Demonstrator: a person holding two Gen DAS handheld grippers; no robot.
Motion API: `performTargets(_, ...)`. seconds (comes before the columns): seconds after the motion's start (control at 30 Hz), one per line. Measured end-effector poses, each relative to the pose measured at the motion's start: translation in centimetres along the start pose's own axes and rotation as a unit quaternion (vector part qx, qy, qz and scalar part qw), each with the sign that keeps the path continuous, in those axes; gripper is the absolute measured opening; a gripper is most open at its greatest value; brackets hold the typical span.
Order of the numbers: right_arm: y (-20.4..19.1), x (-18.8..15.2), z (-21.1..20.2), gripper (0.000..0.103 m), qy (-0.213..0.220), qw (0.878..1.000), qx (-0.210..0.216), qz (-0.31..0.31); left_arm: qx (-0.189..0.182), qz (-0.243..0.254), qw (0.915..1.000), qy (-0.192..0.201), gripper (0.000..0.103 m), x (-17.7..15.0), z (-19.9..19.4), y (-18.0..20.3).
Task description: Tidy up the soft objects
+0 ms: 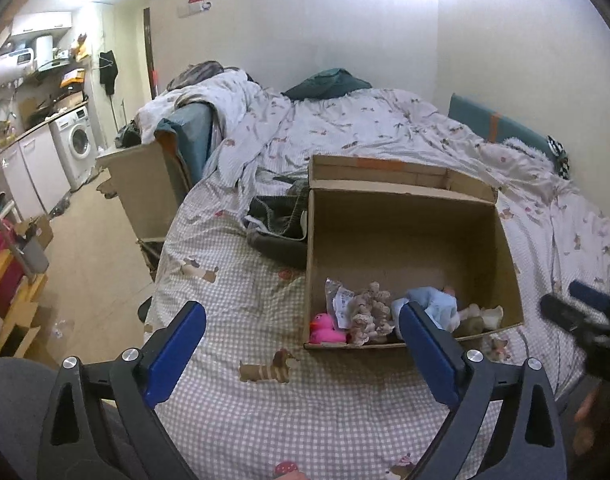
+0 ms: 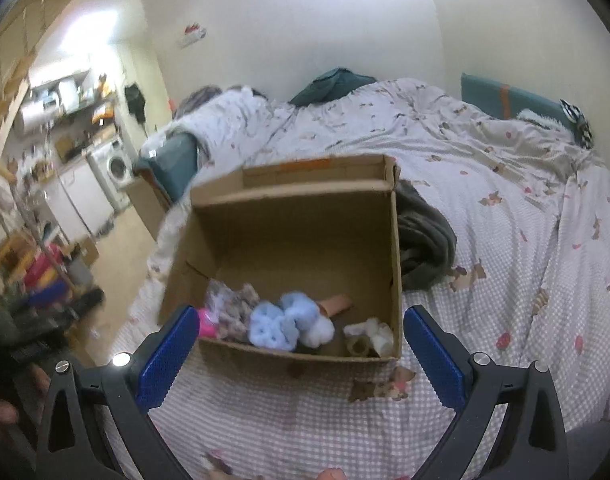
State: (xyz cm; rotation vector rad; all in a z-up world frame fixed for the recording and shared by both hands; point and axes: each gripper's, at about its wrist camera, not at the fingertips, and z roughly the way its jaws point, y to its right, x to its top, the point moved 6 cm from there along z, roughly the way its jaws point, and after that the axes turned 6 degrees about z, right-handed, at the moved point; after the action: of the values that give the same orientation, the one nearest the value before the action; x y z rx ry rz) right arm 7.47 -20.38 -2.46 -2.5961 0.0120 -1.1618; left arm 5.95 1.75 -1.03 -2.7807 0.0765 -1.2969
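Observation:
An open cardboard box (image 1: 405,216) (image 2: 297,216) stands on the bed. Inside along its near wall lie a pink duck toy (image 1: 325,328) (image 2: 206,322), a beige knitted toy (image 1: 371,312), a light blue plush (image 1: 435,304) (image 2: 285,320) and a small cream and olive toy (image 1: 479,318) (image 2: 369,338). My left gripper (image 1: 303,320) is open and empty, just short of the box's near left corner. My right gripper (image 2: 301,322) is open and empty, in front of the box's near wall. It shows at the right edge of the left wrist view (image 1: 577,312).
The bed has a checked cover (image 1: 265,400) (image 2: 265,408) with dog prints. Dark grey clothing (image 1: 277,224) (image 2: 423,240) lies beside the box. A rumpled duvet and teal pillows lie beyond. A kitchen area with a washing machine (image 1: 75,144) is to the left.

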Motion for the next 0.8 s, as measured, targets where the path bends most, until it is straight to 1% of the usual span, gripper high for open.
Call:
performTargets(0.03,0.2,-0.2,0.6,0.103,-0.009,1.000,-0.013,0.000,-0.003,-0.001,1.0000,0.000,0.102,0.1,0.2,0.1)
performTargets(0.07,0.4,-0.2,0.8,0.103,-0.011,1.000,-0.015,0.007,-0.006,-0.003,1.0000,-0.002,0.102,0.0,0.5,0.2)
performTargets(0.17,0.9,0.2,0.8,0.103,0.002,1.000,-0.010,0.024,-0.003,-0.006,0.9996,-0.026,0.102,-0.5,1.7,0.2)
performTargets(0.2,1.0,0.1,1.0,0.103,-0.001,1.000,-0.010,0.029,-0.008,-0.009,0.9992,-0.037,0.102,-0.8,2.2,0.3)
performTargets(0.27,1.3,-0.1,1.5,0.103,-0.014,0.999,-0.002,0.044,-0.021,-0.017,0.9985,-0.048,0.102,-1.0,2.7,0.4)
performTargets(0.37,1.6,-0.4,1.8,0.103,-0.024,0.998,0.000,0.053,-0.034,-0.027,0.9978,-0.050,0.102,-1.0,3.0,0.4)
performTargets(0.57,1.7,-0.5,1.9,0.103,-0.027,0.998,0.001,0.056,-0.037,-0.023,0.9974,-0.057,0.102,-1.0,3.7,1.0)
performTargets(0.8,1.2,-0.7,2.1,0.103,-0.028,0.999,-0.004,0.046,-0.038,-0.023,0.9977,-0.051,0.102,-0.9,3.6,1.0)
